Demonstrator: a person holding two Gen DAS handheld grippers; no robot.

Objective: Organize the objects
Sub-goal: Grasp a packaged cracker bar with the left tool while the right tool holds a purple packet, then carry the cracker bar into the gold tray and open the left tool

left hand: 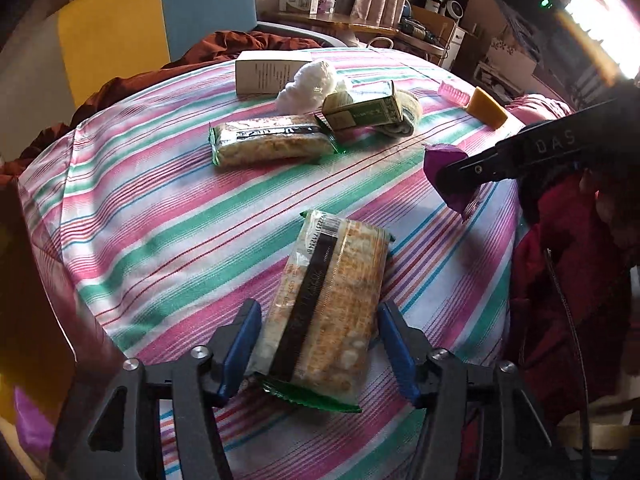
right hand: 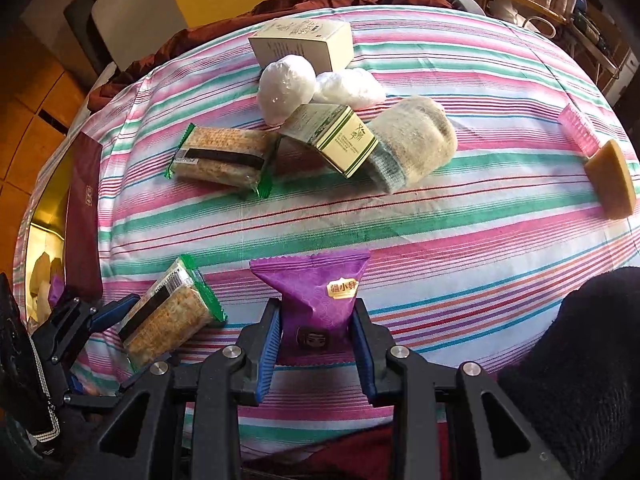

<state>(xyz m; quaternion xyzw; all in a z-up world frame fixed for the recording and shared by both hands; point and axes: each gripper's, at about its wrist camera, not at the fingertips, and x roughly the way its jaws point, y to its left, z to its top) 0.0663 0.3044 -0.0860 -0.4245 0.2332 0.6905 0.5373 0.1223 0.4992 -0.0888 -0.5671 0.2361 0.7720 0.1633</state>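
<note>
Left gripper (left hand: 318, 354): spread either side of the clear-wrapped rice cracker bar with green ends (left hand: 326, 308); pads look just short of touching.
Bar axis: along the fingers, toward upper centre of frame.
Right gripper (right hand: 316, 342): clenched on the crinkled purple foil snack pouch (right hand: 320, 304), lower centre.
Nearer arm: left.

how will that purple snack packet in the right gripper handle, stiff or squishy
The purple snack packet probably gives easily: its film already creases inward between the right gripper's blue pads. It is likely light, since it stands up from the grip without drooping. The glossy wrapper may be slippery, though the ribbed pads should help.
</note>
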